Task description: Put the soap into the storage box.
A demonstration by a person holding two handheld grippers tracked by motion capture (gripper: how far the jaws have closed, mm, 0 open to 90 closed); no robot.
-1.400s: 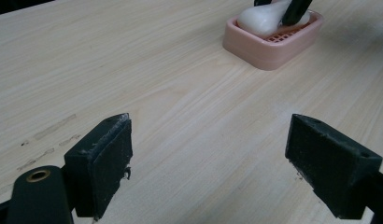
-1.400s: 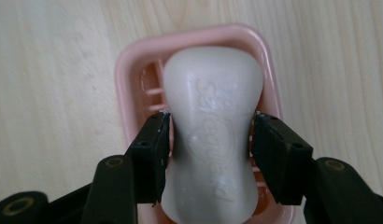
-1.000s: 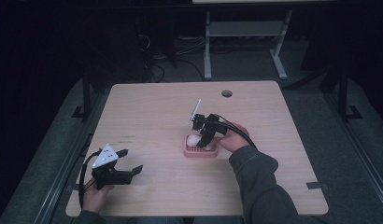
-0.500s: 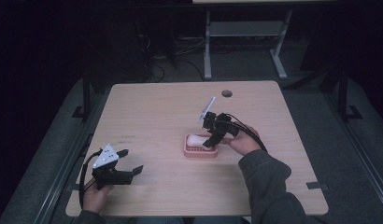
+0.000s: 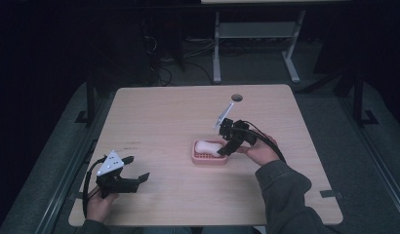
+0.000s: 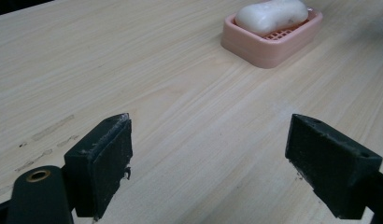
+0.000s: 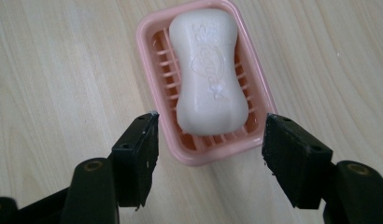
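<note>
A light wood-grain table (image 5: 164, 117) with rounded corners is seen, a round cable hole (image 5: 236, 97) being set near its far edge. A pink soap dish (image 5: 208, 157) is placed directly on it, right of centre. Faint scuff marks (image 6: 49, 135) are noted near the left front.

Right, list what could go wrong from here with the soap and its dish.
The right gripper is open with its jaws straddling the near end of the pink dish; closing there may clamp the rim and tip or drag the dish. The soap lies loose on the slats and looks smooth, so it might slip out.
</note>
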